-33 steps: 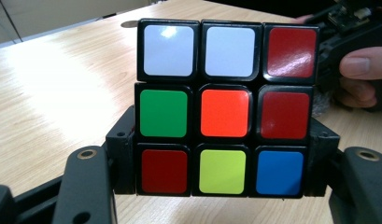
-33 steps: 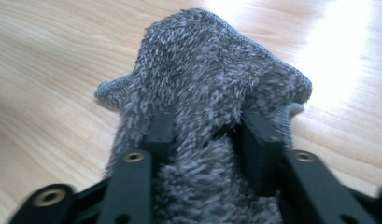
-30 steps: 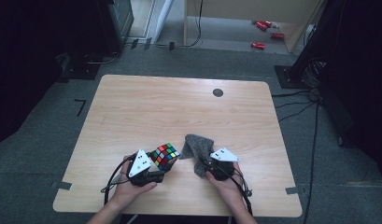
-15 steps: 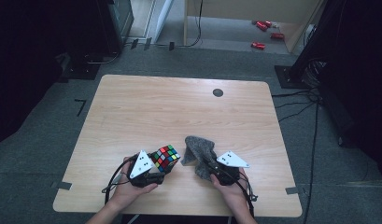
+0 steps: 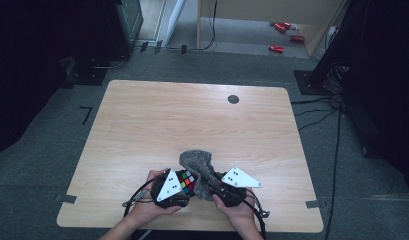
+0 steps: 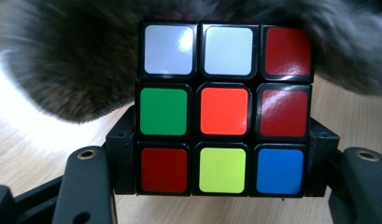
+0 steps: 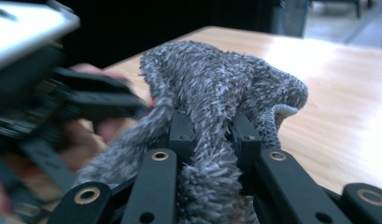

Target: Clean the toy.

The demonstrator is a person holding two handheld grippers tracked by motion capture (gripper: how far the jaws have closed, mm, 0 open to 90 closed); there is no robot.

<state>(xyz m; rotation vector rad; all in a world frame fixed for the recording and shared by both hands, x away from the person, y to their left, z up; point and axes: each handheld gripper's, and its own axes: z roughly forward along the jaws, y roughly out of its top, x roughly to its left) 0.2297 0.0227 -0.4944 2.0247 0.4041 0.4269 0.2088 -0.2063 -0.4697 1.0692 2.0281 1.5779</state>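
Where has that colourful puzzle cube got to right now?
In the high view the puzzle cube sits near the table's front edge, clamped in the left hand-held gripper, with the grey fluffy cloth touching it from the right.

a light wooden table (image 5: 142, 125) bears a small dark round disc (image 5: 233, 99).

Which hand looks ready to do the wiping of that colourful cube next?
Probably the right. The right gripper is shut on the grey cloth, which already lies against the cube. The left gripper is shut on the cube, so it can only steady it.
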